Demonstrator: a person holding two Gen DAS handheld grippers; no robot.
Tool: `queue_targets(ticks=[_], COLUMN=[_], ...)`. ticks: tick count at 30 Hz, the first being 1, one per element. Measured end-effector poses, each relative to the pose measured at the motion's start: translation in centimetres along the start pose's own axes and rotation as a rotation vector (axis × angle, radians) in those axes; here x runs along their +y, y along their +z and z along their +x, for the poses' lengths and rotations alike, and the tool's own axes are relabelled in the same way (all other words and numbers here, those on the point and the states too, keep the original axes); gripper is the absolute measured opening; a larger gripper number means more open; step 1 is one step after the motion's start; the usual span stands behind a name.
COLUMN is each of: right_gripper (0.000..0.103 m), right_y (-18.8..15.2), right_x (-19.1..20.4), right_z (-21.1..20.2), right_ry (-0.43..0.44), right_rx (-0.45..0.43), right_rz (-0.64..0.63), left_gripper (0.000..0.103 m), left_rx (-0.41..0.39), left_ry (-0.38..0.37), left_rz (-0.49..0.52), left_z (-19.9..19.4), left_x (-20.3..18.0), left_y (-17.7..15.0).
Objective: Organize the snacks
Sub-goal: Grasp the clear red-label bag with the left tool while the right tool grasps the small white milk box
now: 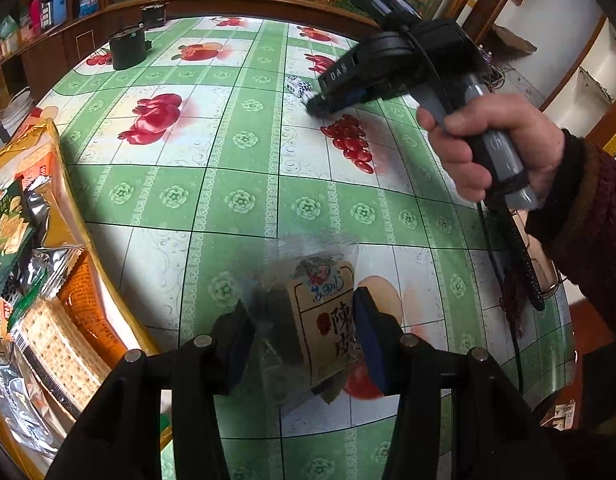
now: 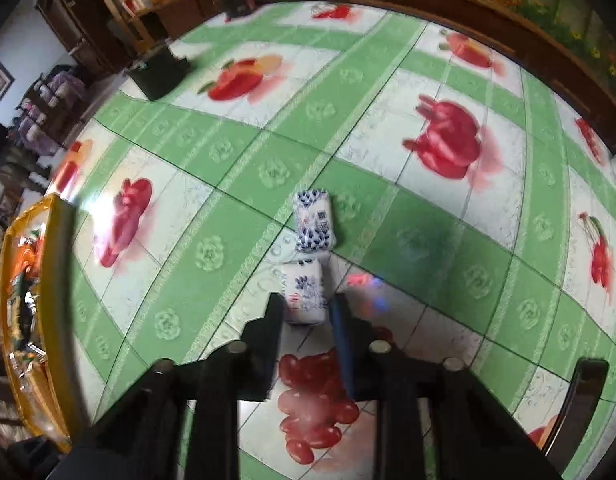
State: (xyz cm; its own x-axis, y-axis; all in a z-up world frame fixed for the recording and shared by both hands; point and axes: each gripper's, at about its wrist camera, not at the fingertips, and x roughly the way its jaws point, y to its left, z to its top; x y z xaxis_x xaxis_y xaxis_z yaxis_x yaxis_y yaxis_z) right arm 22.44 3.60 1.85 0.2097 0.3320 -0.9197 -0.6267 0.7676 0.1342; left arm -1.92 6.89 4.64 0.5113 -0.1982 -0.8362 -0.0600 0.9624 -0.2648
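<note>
The right hand-held gripper (image 2: 305,306) pinches the nearer blue-and-white candy (image 2: 303,296) on the surface (image 2: 235,184) (its twin (image 2: 312,220) just beyond), a shallow grip likely to slip when lifted.

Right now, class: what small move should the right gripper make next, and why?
Probably lift. The right gripper has closed on the nearer blue-and-white candy, its twin lies just beyond, and the orange snack tray waits at the left.

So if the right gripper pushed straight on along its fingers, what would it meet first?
Probably the tablecloth: the right gripper points steeply down, shut on the near blue-and-white candy. The second candy lies just beyond.
</note>
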Motion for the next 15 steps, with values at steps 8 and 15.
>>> queue_targets(ticks=[8,15], right_gripper=[0.021,0.021], right_y=[-5.3,-11.8], right_x=[0.0,1.2], right_z=[-3.1,-5.4], right_ry=[0.070,0.119], right_rx=[-0.007,0.004], right_rz=[0.077,0.163], left_gripper=[0.047,0.047], left_rx=[-0.018,-0.048], left_ry=[-0.008,-0.019], left_rz=[-0.004,0.025], left_z=[-0.7,-2.0], left_x=[0.2,-0.1], left_y=[0.2,0.5])
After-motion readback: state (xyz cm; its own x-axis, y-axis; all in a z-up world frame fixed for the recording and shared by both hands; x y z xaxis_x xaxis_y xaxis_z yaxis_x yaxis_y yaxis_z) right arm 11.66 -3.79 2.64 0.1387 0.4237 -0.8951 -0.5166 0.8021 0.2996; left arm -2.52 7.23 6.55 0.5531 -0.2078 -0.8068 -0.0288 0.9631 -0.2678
